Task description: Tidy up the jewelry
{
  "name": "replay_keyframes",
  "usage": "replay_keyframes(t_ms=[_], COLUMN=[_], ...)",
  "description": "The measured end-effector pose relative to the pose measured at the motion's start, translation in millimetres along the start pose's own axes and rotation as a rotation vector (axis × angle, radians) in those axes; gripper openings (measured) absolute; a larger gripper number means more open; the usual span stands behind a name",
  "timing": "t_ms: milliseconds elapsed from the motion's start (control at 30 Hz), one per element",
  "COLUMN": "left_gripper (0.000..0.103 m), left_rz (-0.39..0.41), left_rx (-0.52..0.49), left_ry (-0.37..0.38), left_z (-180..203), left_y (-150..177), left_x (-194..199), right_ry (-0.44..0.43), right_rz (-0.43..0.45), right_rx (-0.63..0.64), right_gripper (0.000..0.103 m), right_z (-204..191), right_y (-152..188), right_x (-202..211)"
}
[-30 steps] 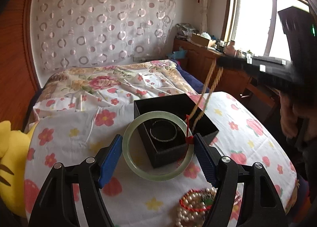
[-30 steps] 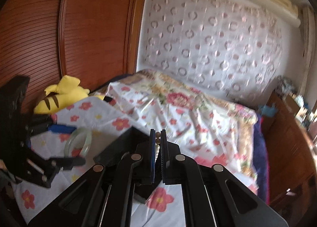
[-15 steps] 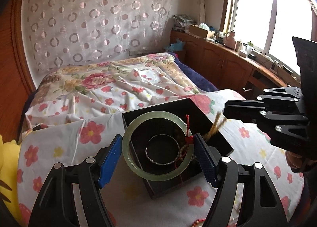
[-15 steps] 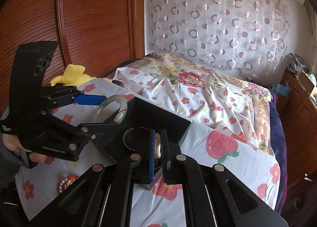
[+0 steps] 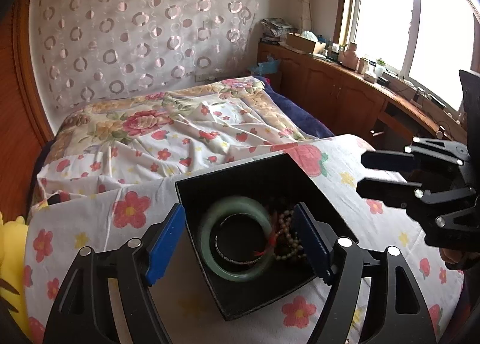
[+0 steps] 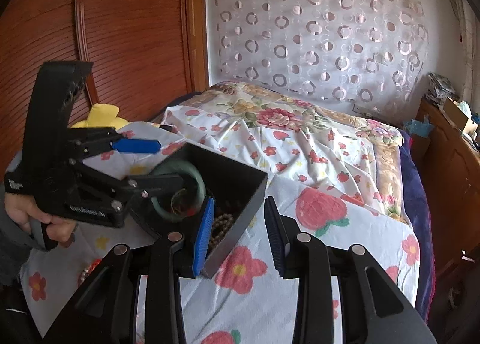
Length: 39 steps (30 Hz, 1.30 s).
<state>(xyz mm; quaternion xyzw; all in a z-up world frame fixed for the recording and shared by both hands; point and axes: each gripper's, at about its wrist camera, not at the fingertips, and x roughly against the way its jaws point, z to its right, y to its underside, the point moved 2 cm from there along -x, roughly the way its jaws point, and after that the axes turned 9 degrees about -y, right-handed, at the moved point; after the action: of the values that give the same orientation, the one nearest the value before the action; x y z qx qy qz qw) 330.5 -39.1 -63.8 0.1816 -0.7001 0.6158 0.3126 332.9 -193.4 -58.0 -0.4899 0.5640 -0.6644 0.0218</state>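
One box (image 5: 258, 182); two bangles (image 5: 237, 240)

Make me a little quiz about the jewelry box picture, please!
1. True or false: the green bangle lies inside the black box.
2. What lies next to the bangle in the box: A) brown beads, B) a watch, C) a spoon?
3. Fill in: the right gripper has just been opening and holds ____.

Key:
1. True
2. A, the brown beads
3. nothing; its blue pads stand apart with no jewelry between them.
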Motion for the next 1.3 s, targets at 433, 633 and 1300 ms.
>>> replay_keyframes(t_ms=[433,633,1300], left_gripper=[0.083,0.092,0.093], left_rz=[0.047,0.036,0.027], left_rx=[0.043,0.082,0.094], left_ry=[-0.034,-0.054,-0.061], left_z=[-15.3,-25.4,-10.3], left_y=[45.5,94.6,149.5], left_x=[64.2,101.7,155.3], right_ry=[-0.013,-0.037,-0.079], right_rz=[-0.021,-0.072,-0.179], right_rx=[-0.043,-0.070,-0.167], right_gripper=[0.037,0.037,0.005], right_z=[-27.5,-46.1,-65.0], right_y=[48.0,85.4,126.8], right_x=[30.2,33.9,12.0])
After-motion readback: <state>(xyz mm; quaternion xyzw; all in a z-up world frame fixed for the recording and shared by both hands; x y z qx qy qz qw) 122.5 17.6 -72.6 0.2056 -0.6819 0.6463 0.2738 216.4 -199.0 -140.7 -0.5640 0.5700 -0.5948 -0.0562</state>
